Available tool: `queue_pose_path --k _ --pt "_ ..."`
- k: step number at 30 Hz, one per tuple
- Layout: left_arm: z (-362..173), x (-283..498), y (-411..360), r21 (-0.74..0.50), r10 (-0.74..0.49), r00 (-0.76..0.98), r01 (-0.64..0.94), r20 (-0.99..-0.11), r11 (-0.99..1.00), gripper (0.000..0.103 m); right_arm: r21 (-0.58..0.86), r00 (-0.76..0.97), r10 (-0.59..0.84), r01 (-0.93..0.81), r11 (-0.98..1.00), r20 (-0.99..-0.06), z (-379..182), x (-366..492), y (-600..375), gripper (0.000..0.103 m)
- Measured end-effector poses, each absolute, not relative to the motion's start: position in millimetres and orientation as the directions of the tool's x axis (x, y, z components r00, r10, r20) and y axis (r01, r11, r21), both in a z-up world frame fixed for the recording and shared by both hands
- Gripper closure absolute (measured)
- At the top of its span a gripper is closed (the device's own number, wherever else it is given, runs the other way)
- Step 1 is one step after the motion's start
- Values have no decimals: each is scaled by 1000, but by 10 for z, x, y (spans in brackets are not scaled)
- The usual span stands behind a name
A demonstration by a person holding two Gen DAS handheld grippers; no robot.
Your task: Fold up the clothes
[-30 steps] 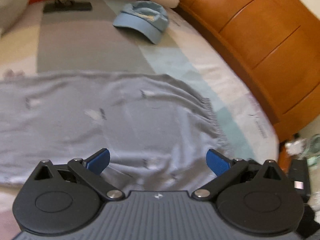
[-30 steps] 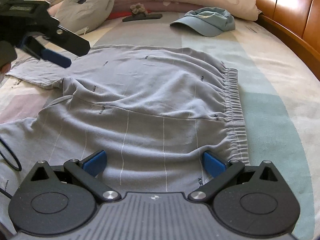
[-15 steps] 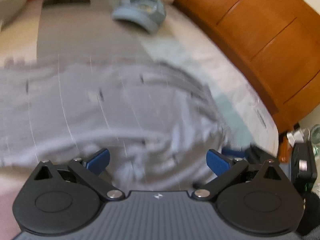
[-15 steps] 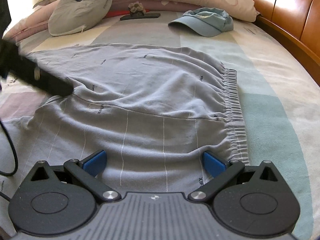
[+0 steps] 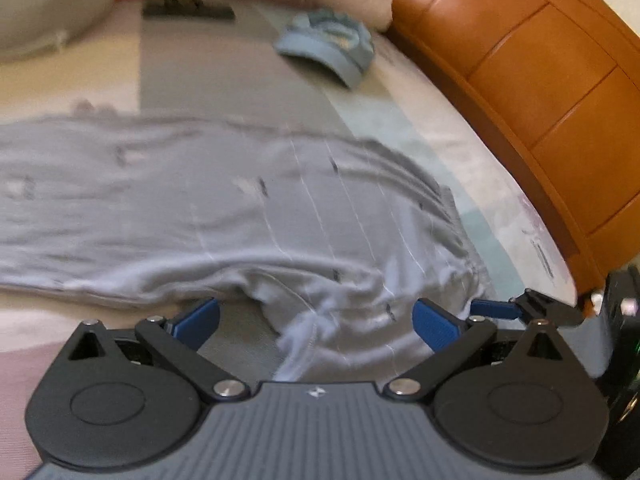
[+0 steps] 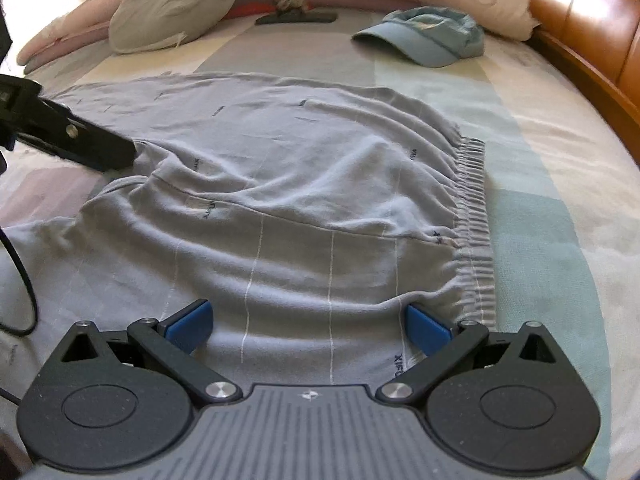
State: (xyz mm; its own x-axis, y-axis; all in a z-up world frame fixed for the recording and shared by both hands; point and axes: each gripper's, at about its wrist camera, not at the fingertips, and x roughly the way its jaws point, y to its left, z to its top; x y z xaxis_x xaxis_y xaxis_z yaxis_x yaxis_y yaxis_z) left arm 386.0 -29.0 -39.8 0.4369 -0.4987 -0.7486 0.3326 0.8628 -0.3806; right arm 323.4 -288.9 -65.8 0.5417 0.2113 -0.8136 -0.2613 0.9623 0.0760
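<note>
Grey pants (image 6: 300,184) with thin white lines lie spread across the bed, their elastic waistband (image 6: 474,220) to the right. My right gripper (image 6: 308,320) is open, low over the near waist corner, with cloth lying between its blue pads. The left gripper (image 5: 316,316) is open too, at the near edge of the pants (image 5: 240,208), where the fabric bunches up between its fingers. Seen from the right wrist view, the left gripper (image 6: 80,140) touches the pants at the crotch seam. The right gripper's tip (image 5: 516,308) shows at the right edge of the left wrist view.
A light blue cap (image 6: 428,38) lies beyond the pants, near the pillows (image 6: 172,12). A flat black object (image 6: 296,18) sits at the back. The wooden headboard (image 5: 540,80) curves along the right. A black cable (image 6: 20,280) hangs at the left.
The left gripper has dropped down and in to the pants' near edge by the crotch, and the cloth there has rumpled. My right gripper has edged closer to the waist corner.
</note>
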Motion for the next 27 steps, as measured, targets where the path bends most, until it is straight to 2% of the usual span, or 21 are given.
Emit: queue_pose_path --k 4,6,9,13,15,17,19,24,26,27 --pt "-335 3646 -290 -126 -299 556 328 -775 936 1 144 545 329 -354 924 -772 -439 3518 -3015 0" --pt "-368 3526 -254 -38 -224 578 316 -785 948 1 157 550 371 -396 905 -749 -327 3742 -3037 0" --pt "-413 3363 -140 -31 -193 577 278 -793 960 1 155 558 426 -467 870 -712 -195 4035 -2953 0" --pt "-465 3202 16 -71 -174 585 195 -792 978 1 47 574 471 -600 798 -670 -174 4460 -2637 2" --pt "-454 3132 65 -72 -161 605 169 -780 983 1 9 554 496 -661 751 -668 -221 4720 -2506 16" --pt "-428 3075 129 -81 -155 628 145 -763 986 1 7 518 511 -697 717 -686 -303 5034 -2410 41" --pt "-411 3037 182 -90 -148 642 121 -752 988 1 9 492 518 -719 695 -700 -376 5343 -2326 50" --pt "-447 2956 284 -116 -136 645 74 -752 991 1 35 421 541 -765 643 -728 -577 5883 -2155 53" --pt "-470 2941 310 -114 -124 640 58 -758 992 1 52 369 543 -791 610 -754 -674 5951 -2070 66" --pt "-477 2933 324 -115 -121 639 52 -760 992 1 36 368 543 -804 594 -755 -695 5940 -2035 68"
